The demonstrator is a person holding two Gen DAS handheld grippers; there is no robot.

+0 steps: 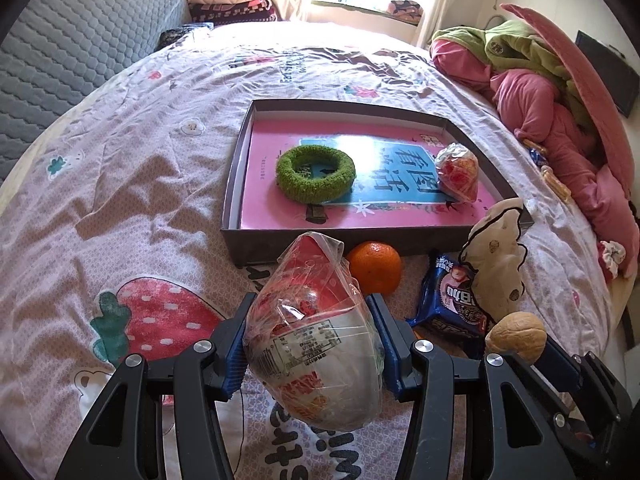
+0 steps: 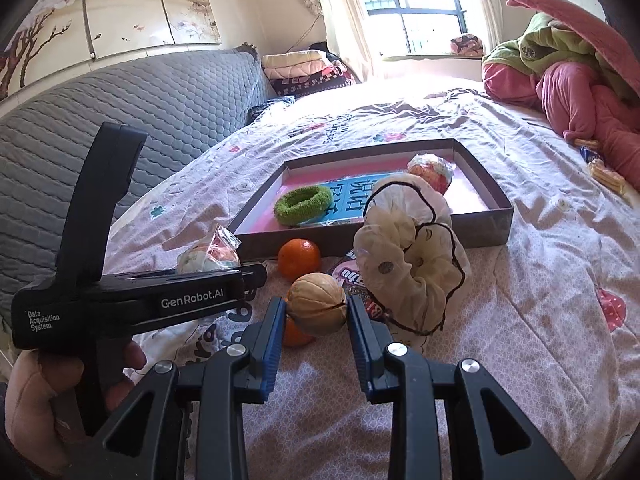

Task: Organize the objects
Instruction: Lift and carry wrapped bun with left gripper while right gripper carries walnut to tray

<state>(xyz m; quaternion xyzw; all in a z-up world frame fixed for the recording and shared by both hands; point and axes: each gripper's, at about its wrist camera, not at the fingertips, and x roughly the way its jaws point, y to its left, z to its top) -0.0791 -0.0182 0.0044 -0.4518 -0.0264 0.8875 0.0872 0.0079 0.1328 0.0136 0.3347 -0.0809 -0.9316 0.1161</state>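
My left gripper [image 1: 310, 336] is shut on a plastic-wrapped red and white snack [image 1: 316, 344] and holds it above the bedspread, just short of the box. My right gripper [image 2: 316, 312] is shut on a walnut [image 2: 317, 309], also seen in the left wrist view [image 1: 516, 338]. A shallow dark box [image 1: 404, 114] lined with a pink and blue sheet holds a green fuzzy ring [image 1: 316, 174] and another wrapped snack [image 1: 458, 172]. An orange [image 1: 374, 266], a blue cookie packet [image 1: 448, 300] and a cream scrunchie [image 1: 498, 264] lie in front of the box.
A pile of pink and green clothes [image 1: 548, 92] lies at the bed's right. A grey quilted headboard [image 1: 72, 44] stands at the left. Folded blankets [image 1: 228, 0] sit by the window. A second orange [image 2: 294, 334] lies under the right gripper's fingers.
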